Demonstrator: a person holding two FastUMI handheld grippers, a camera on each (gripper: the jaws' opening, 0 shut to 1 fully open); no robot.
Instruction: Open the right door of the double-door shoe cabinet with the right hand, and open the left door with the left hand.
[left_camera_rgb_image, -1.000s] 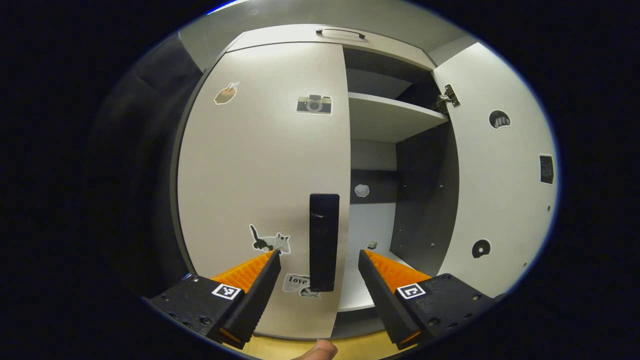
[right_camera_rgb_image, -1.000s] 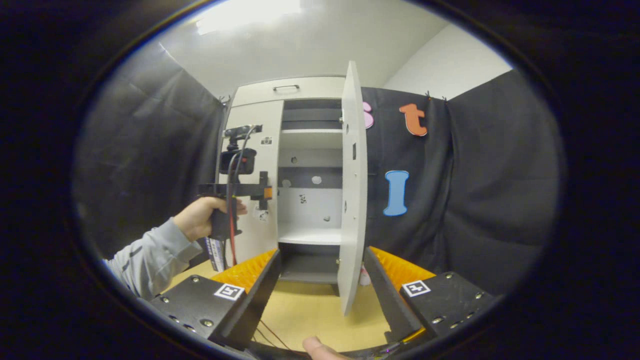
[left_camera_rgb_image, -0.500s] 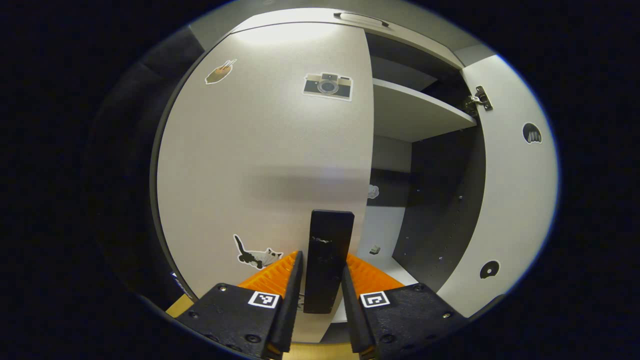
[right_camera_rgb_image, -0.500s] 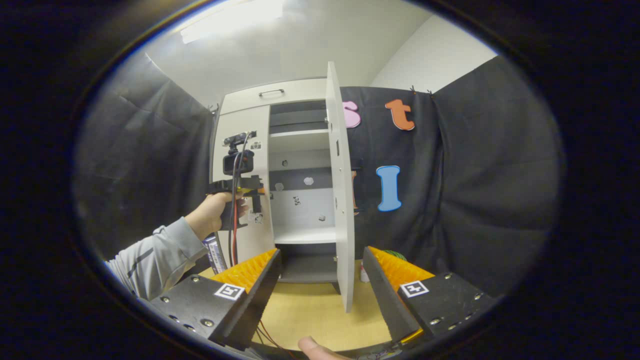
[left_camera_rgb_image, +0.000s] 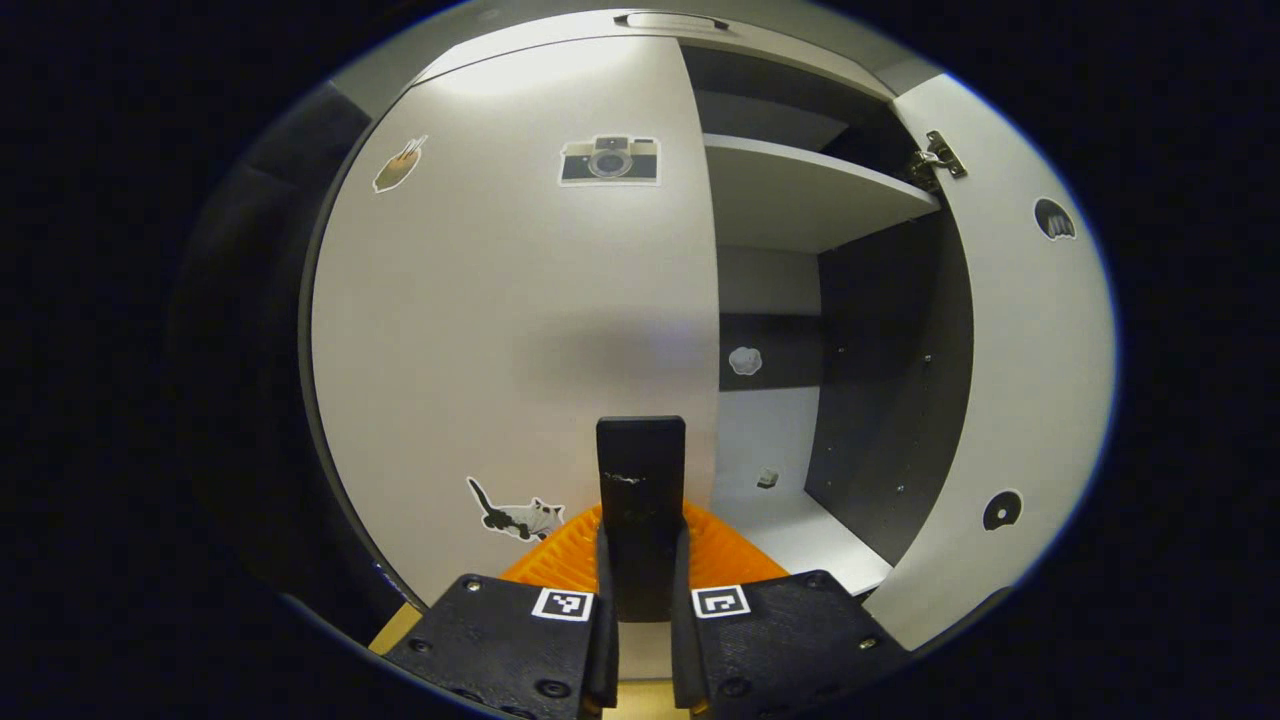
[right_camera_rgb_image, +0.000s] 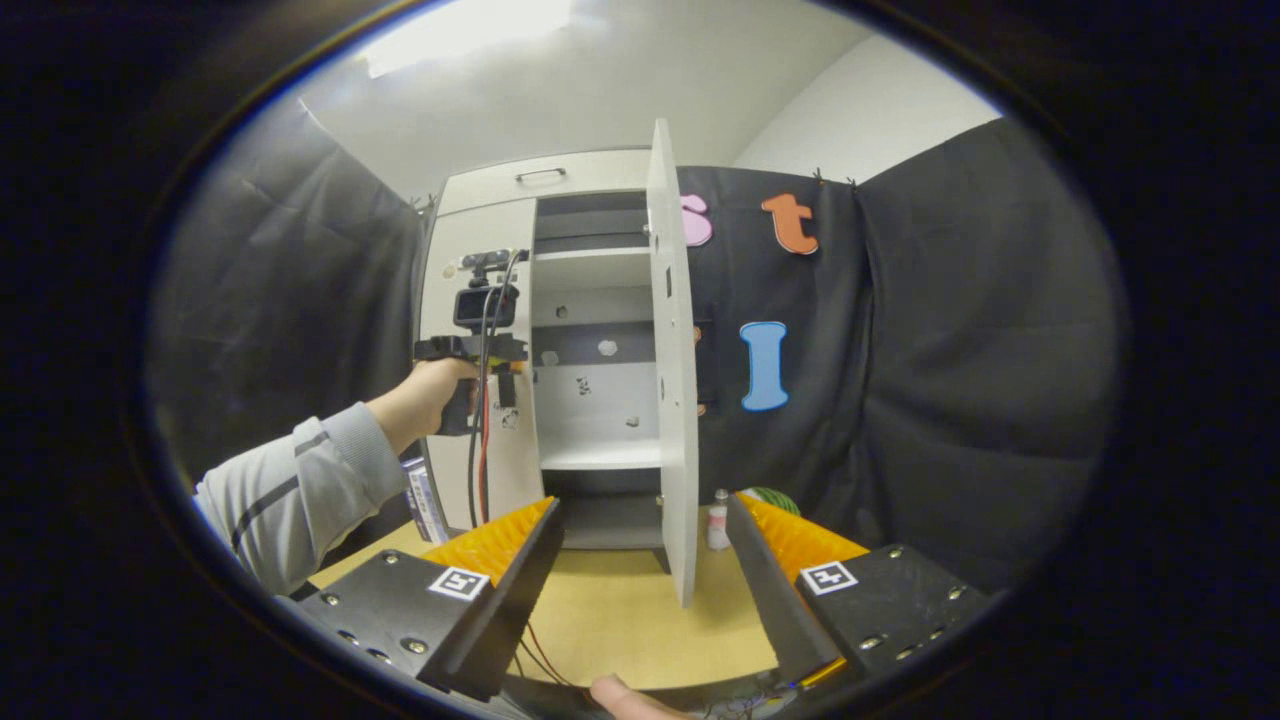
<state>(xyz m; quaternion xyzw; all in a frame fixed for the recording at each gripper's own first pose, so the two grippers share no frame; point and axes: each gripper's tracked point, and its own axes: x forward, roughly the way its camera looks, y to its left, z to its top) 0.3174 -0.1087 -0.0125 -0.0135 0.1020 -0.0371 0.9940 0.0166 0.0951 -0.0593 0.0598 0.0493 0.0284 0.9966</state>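
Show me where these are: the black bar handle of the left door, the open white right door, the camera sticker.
Black bar handle (left_camera_rgb_image: 641, 470), left gripper view: its upper front face.
Open white right door (right_camera_rgb_image: 673, 400), right gripper view: its edge.
Camera sticker (left_camera_rgb_image: 609, 161), left gripper view: its lens.

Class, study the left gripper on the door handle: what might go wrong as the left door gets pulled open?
1. The left gripper clamps only the lower part of the black handle, so it may slip off.
2. The left door is closed beside the open right door; an off-arc pull could twist the grip loose.
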